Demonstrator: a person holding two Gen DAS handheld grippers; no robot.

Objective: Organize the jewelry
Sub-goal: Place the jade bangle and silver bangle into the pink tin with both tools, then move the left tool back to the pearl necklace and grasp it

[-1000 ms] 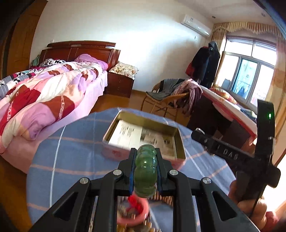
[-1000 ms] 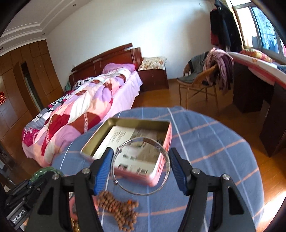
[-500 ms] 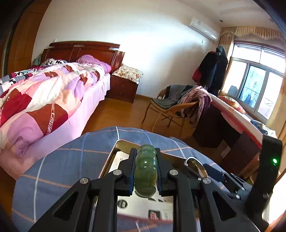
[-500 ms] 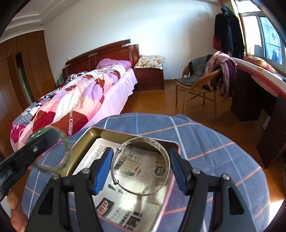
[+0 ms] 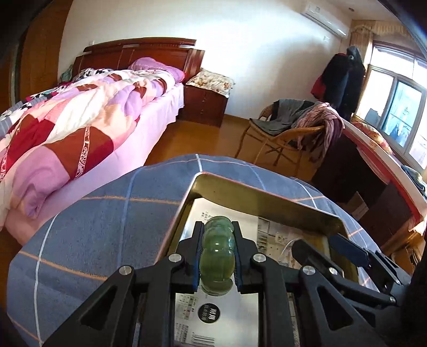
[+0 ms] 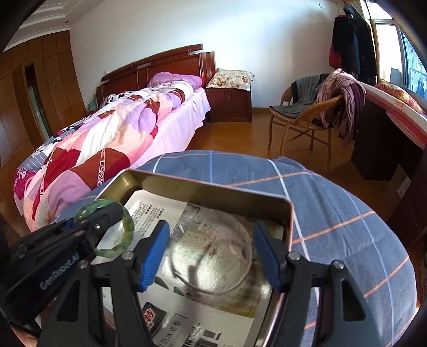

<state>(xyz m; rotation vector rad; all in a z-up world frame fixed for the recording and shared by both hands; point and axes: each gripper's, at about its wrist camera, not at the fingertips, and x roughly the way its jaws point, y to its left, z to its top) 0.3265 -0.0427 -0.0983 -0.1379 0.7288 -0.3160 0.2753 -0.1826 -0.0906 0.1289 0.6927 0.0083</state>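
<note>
Right wrist view, right tongs (image 6: 210, 251) opening around silver bangle (image 6: 210, 260), left tongs (image 5: 217, 253) pinching green bangle (image 5: 217, 256)

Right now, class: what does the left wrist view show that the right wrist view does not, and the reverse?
Only the left: the air conditioner on the wall.

Only the right: the thin silver bangle lying in the tin between the opening right gripper, and the wardrobe.

Both: the green bangle clamped in the left gripper, the tin, bed, chair.

Thin silver wire bangle (image 6: 213, 256) motion-blurred between opening blue pads; gold metal tin (image 6: 202, 186) near edge cropped.
</note>
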